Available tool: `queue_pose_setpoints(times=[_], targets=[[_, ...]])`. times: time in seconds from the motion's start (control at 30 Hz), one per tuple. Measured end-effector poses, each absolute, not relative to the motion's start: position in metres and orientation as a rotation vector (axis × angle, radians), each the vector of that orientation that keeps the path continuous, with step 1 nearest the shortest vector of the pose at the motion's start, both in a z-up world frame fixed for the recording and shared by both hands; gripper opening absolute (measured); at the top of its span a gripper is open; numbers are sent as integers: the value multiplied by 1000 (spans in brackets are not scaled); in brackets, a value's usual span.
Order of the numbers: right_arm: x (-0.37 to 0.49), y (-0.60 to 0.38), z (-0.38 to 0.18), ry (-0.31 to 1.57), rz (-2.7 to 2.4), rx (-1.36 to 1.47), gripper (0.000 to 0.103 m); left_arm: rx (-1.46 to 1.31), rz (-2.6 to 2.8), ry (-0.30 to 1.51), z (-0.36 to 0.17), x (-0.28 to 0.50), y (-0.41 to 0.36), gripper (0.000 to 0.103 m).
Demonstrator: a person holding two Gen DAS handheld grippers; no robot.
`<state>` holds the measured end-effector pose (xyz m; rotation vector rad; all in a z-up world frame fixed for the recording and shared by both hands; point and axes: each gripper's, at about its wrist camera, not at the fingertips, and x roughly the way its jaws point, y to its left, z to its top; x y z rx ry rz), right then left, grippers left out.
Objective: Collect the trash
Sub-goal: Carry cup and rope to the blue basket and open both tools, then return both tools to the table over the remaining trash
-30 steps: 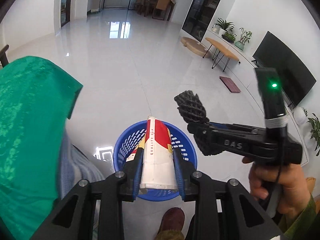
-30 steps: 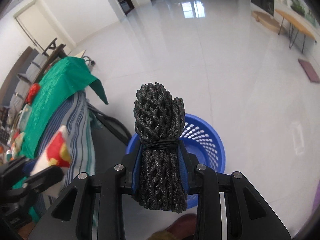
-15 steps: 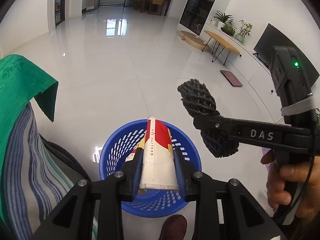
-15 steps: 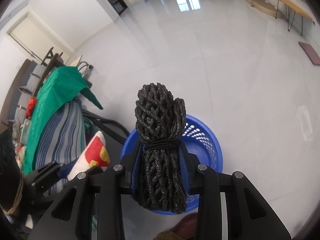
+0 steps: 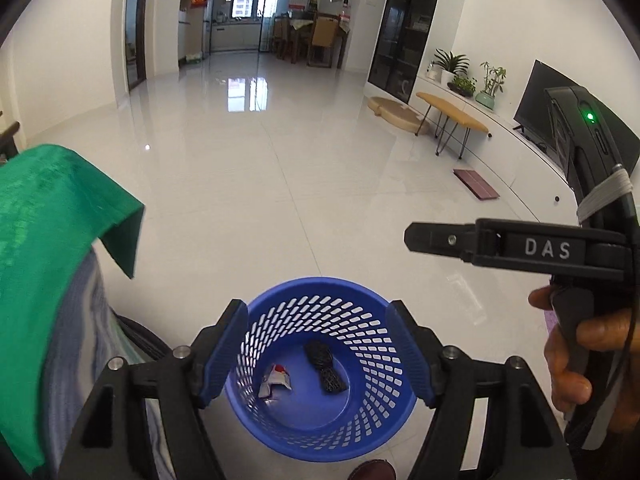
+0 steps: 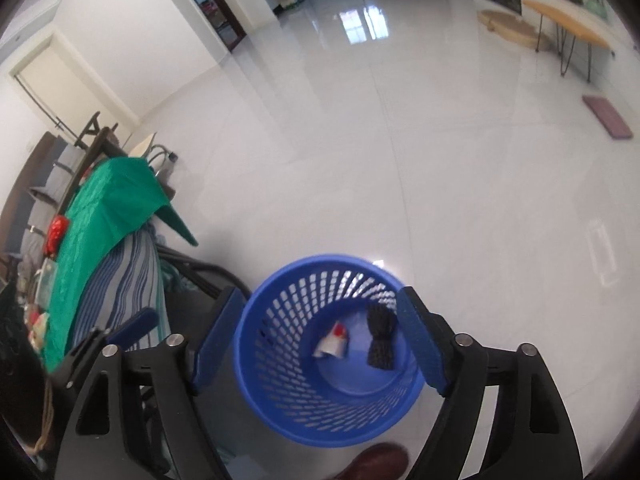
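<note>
**Below both tongs: trash in the basket**

Beneath my left tongs [image 5: 316,354] and right tongs [image 6: 320,348], both opening and empty, the cup [image 5: 275,378] and black bundle [image 5: 325,366] lie in the blue basket [image 5: 320,286]. Remaining trash sits far left on the green table [image 6: 100,208], nearer my left.

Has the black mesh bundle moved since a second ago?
Yes. It has dropped out of the right gripper, whose fingers are opening with nothing between them, and now lies at the bottom of the blue basket, beside the crushed paper cup: black mesh bundle.
</note>
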<state>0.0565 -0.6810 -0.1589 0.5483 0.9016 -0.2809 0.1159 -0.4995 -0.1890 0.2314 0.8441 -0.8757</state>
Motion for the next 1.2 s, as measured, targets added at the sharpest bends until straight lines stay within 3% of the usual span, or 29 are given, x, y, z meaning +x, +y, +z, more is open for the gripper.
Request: queue_pose_setpoints(times=[0.13,0.4,0.6,0.8,1.2], targets=[[52,-670,-131,820,-320,447,93,265,-865,746,-161,91,-480,85],[44,-643,-93,715,-327,368,95,287,-846,708,-121,66,-454,85],[44,-600,-61,620,-325,286,100,236,-809,735,-94,54,-392,85],[58,-506,-48,590,-186,149,100,190,-672,780,-91,50,-281,85],[77,-291,-88,713,247,-5,100,43,-292,847,-118,94,-37,85]])
